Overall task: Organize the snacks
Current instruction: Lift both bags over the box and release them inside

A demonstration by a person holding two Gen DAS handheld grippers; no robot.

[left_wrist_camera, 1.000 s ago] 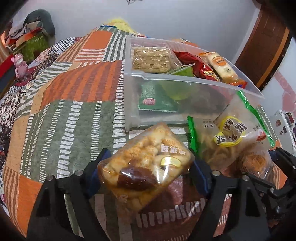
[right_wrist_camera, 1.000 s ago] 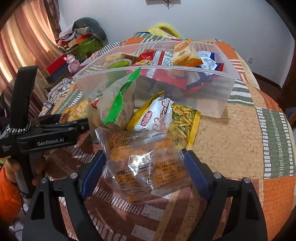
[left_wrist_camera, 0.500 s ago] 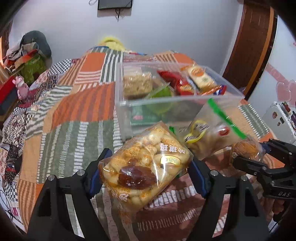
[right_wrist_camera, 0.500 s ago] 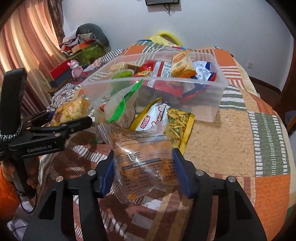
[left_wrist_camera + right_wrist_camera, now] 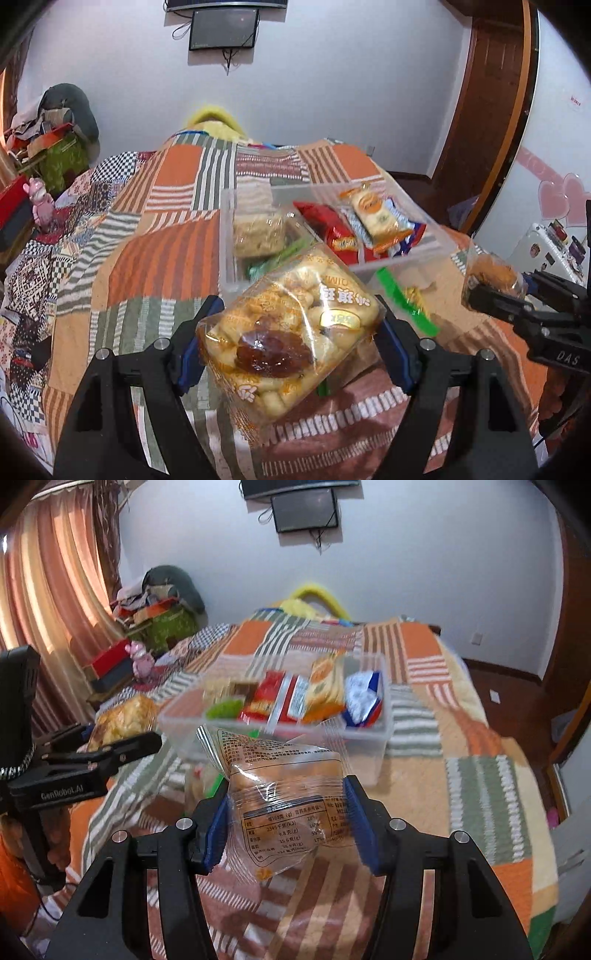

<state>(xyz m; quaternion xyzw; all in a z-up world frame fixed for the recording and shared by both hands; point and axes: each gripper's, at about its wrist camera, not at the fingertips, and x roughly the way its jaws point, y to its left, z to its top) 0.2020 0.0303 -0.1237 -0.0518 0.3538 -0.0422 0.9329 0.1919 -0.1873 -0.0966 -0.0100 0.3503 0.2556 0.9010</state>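
Note:
My left gripper (image 5: 291,350) is shut on a clear bag of puffed cakes with a date on top (image 5: 288,328), held above the quilt in front of the clear plastic bin (image 5: 227,236). My right gripper (image 5: 288,827) is shut on a clear packet of an orange pastry (image 5: 288,801), also lifted, just before the bin (image 5: 384,734). The bin holds several snack packs: a rice cake block (image 5: 258,236), a red pack (image 5: 332,229), an orange biscuit pack (image 5: 376,218). The right gripper with its packet (image 5: 491,277) shows at the right of the left wrist view. The left gripper (image 5: 92,760) shows at the left of the right wrist view.
The bin stands on a bed with an orange, green and white patchwork quilt (image 5: 159,258). A green-edged snack bag (image 5: 410,302) lies on the quilt by the bin's near wall. Clutter and a pink toy (image 5: 40,203) sit at the bed's left. A wooden door (image 5: 491,110) is at the right.
Both grippers have risen with their packets, so the bin now sits lower and farther in both views. The right gripper's jaws closed tighter on the pastry packet.

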